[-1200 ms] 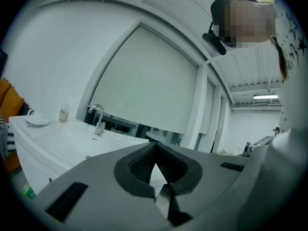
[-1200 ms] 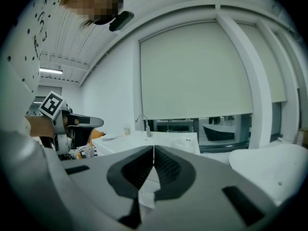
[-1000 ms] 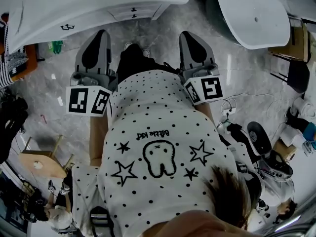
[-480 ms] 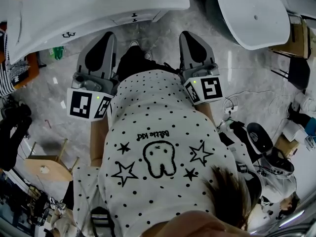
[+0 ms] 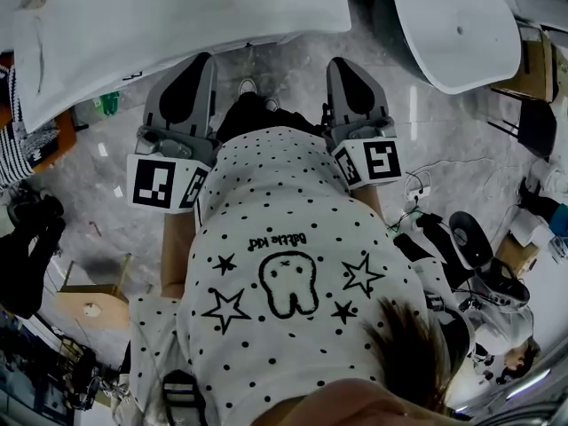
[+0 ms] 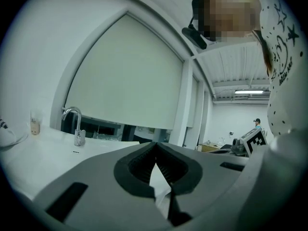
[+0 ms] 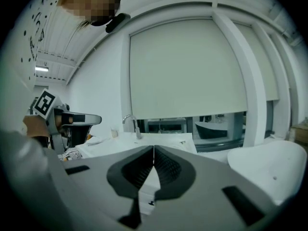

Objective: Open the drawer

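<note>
A white counter [image 5: 177, 7] with a faucet [image 6: 74, 126] fills the top of the head view, and its overhang hides the drawer fronts there. My left gripper [image 5: 200, 59] is shut and empty, its tip at the counter's edge. My right gripper [image 5: 344, 62] is also shut and empty, level with the left one over the grey floor. In the right gripper view, the gap below the closed jaws [image 7: 153, 148] shows a white cabinet front [image 7: 146, 186] with a small dark handle [image 7: 151, 202]. In the left gripper view only white surface shows behind the jaws [image 6: 155, 144].
A white oval tub [image 5: 453, 25] stands to the right of the counter. A small wooden stool [image 5: 93, 304] sits on the floor at the left, and cables and gear [image 5: 470, 247] lie at the right. My feet [image 5: 253, 91] are between the grippers.
The counter has slid lower in the head view and now covers the drawer handles that showed before. My left gripper has moved a little forward to its edge. The right gripper has kept still.
</note>
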A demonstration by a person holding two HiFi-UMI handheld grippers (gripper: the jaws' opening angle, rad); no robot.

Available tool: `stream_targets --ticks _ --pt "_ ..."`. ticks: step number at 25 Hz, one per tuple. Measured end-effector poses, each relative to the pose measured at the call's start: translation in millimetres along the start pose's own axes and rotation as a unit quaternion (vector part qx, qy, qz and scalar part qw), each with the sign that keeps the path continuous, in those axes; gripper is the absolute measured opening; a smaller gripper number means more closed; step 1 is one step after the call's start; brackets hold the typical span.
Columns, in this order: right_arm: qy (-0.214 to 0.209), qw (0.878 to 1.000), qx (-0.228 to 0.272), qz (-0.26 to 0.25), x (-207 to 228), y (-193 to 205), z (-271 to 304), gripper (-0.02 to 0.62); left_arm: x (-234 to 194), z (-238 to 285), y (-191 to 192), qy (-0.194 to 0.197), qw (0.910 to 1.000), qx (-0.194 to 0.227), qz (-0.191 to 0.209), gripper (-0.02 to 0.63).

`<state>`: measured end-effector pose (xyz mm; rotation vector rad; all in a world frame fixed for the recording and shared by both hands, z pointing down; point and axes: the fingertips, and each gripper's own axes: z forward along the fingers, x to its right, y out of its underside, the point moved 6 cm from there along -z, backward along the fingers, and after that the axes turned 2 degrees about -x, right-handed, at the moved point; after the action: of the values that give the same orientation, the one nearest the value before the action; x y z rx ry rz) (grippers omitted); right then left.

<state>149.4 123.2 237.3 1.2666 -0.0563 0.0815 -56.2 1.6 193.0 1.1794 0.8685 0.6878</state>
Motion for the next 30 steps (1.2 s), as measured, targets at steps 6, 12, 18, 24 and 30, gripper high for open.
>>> stream_targets --ticks 6,12,18,24,30 --pt "0.018 1.000 0.003 -0.003 7 -4 1 0.014 4 0 2 0.008 0.9999 -0.005 -0.004 0.005" --pt "0.026 1.000 0.012 -0.009 15 -11 2 0.014 4 -4 4 0.000 0.9998 -0.008 -0.020 0.005" --pt "0.014 1.000 0.001 -0.017 14 -9 3 0.014 4 -9 7 -0.009 0.9994 -0.008 -0.032 0.005" --pt "-0.021 0.999 -0.002 -0.029 3 -12 13 0.014 1 -19 13 -0.034 0.9985 -0.003 -0.044 0.005" --pt "-0.036 0.999 -0.012 -0.035 0 -12 19 0.014 -2 -23 16 -0.052 0.9969 0.004 -0.058 0.005"
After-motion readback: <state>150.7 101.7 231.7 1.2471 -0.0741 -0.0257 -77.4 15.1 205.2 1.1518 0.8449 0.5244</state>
